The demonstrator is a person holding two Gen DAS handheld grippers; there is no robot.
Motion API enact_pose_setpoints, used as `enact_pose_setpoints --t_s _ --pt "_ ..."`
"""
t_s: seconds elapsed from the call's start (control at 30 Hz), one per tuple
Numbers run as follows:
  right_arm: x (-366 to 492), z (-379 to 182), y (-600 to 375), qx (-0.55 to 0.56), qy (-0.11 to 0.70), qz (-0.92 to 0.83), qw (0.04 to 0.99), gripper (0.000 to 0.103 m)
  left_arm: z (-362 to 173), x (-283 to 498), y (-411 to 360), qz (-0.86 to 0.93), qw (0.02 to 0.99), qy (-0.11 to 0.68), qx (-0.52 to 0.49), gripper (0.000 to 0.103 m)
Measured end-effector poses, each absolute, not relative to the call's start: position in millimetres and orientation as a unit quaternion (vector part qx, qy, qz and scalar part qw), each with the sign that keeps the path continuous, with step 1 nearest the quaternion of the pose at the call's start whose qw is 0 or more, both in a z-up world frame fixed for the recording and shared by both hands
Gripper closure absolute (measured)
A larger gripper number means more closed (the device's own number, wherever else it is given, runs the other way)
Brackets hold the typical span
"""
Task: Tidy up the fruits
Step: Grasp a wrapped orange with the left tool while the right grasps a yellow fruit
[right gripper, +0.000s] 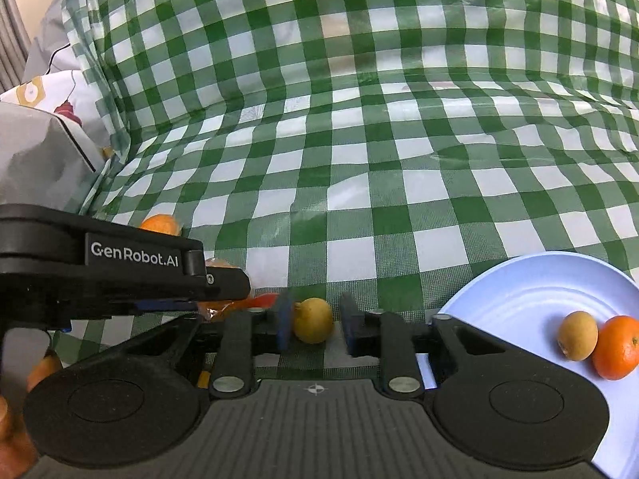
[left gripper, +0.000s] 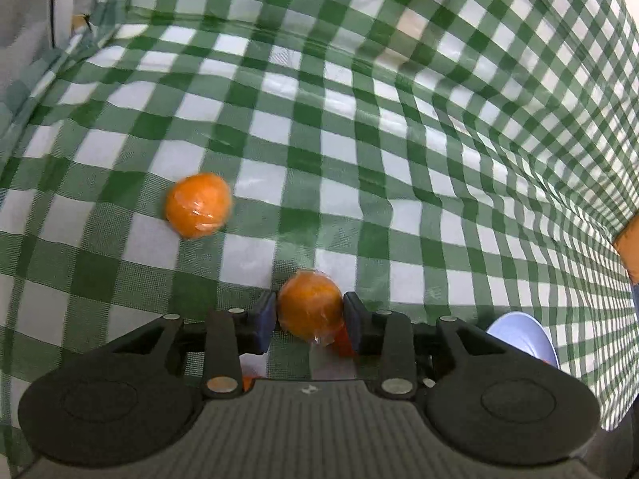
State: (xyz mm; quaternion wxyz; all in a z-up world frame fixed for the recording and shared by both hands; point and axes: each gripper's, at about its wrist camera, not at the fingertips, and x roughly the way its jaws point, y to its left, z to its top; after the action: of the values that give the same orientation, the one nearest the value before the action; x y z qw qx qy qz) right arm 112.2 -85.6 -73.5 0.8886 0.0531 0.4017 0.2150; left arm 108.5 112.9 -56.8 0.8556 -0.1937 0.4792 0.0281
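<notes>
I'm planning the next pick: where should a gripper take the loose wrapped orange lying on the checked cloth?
Grip the loose wrapped orange across its widest middle, coming down from above. It is round and lies alone on the checked cloth with room on either side, and its shiny wrap would probably let an off-centre grip slip.
</notes>
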Motion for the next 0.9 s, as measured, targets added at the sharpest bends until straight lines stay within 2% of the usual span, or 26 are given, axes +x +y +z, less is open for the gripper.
enact_pose_setpoints --t_s 0.27,0.37,0.9 --pt "108 -64 -89 0.048 0.381 0.211 0.899 0.083 -52 109 113 0.067 0.868 0.474 -0.133 0.063" --pt "109 -71 -85 0.025 0.4 0.212 0.891 0.082 -54 109 111 0.065 0.868 0.478 -0.121 0.062" --pt "105 -70 -83 0.019 0.389 0.222 0.894 0.081 -51 108 111 0.062 0.868 0.481 -0.109 0.063"
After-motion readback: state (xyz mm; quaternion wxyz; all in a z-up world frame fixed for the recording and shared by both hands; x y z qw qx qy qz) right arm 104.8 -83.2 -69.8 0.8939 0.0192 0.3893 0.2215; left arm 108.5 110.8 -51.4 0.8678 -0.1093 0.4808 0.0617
